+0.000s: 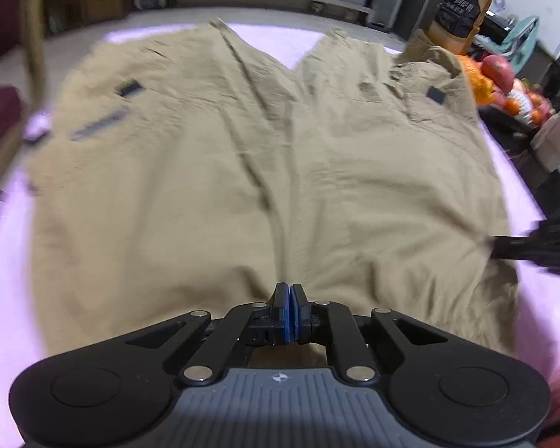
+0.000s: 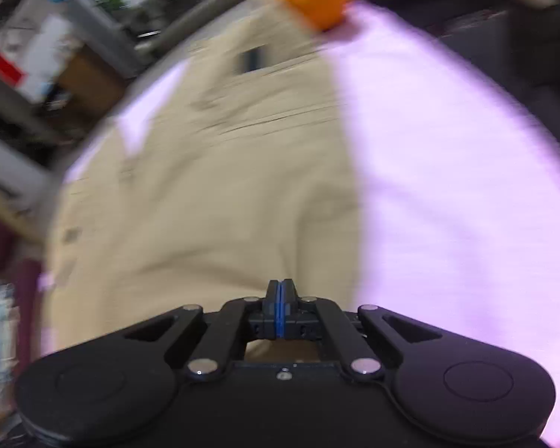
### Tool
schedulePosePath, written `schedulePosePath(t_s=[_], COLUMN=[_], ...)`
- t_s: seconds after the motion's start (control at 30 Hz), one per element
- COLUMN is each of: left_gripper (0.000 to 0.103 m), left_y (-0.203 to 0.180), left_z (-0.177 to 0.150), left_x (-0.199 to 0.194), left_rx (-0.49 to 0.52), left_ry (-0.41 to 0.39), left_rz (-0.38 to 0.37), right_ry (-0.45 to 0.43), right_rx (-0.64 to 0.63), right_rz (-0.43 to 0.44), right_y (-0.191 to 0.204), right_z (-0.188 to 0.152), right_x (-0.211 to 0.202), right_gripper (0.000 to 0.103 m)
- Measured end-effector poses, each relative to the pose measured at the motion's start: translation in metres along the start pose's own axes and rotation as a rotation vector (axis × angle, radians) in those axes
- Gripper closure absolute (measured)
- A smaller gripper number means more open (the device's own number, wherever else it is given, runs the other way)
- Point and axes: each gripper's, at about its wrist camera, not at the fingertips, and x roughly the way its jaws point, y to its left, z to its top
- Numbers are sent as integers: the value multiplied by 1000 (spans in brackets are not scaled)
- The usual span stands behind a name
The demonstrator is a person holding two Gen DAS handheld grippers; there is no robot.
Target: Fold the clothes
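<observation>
One pair of khaki trousers (image 1: 265, 171) lies spread flat on the pink cloth (image 1: 7, 268) covering the table, waist end toward the near side, two legs running away with a pink wedge showing between them at the far end. Three small dark patches counted on the fabric in the left wrist view, plus one greyish strip on the left leg; some bunching at the far right hem. Left gripper (image 1: 289, 295) sits over the near middle of the trousers, pads pressed together, blue faces meeting; whether a pinch of fabric is caught between them, cannot tell. Right gripper (image 2: 280, 291) also has pads together, over the trousers' near right edge close to the bare pink cloth; view badly smeared, so any cloth in the pinch is unclear. Judged step: the start of the first fold, garment laid out but no fold made yet. Next move likely calls for a firm hold on one side's edge at waist and carrying it across so one leg lands on the other, seams matched. Beyond the far right: one orange drink bottle (image 1: 461, 7), a pile of fruit (image 1: 504, 82), count uncertain.
</observation>
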Motion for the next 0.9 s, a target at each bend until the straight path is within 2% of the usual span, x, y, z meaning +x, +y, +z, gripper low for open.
schedulePosePath(t_s=[0.07,0.13,0.23,0.43,0.57,0.63,0.67,0.73,0.8,0.87,0.9], left_gripper=[93,93,93,93,92,90,88,84,82,90,90], left_y=[2,4,3,-1,-5,-6,-6,-5,-3,0,2], left_z=[-8,-14,-21,-32,-37,-40,-41,-42,-44,-44,-42], left_x=[-19,-37,-50,-46,-36,-28,-25,-27,-32,-43,-52], left_rx=[-17,-44,-67,-60,-23,-6,1,6,-5,-28,-41], left_ry=[-48,-88,-114,-89,-50,-6,10,15,19,7,-19], left_rz=[-12,-36,-36,-11,-3,13,24,37,50,61,65], right_ry=[-52,-75,-68,27,117,140,151,163,144,120,101], right_rx=[27,47,1,-157,-145,-142,-140,-140,-152,-119,-93], right_rz=[-16,98,216,338,325,279,256,214,163,144,156], right_y=[-13,-21,-17,21,27,25,24,23,21,16,11], right_z=[-3,-9,-29,-59,-62,-64,-65,-67,-68,-68,-64], right_x=[-25,-47,-61,-54,-34,-27,-23,-21,-27,-36,-48], right_gripper=[91,82,79,79,77,77,79,91,97,95,86])
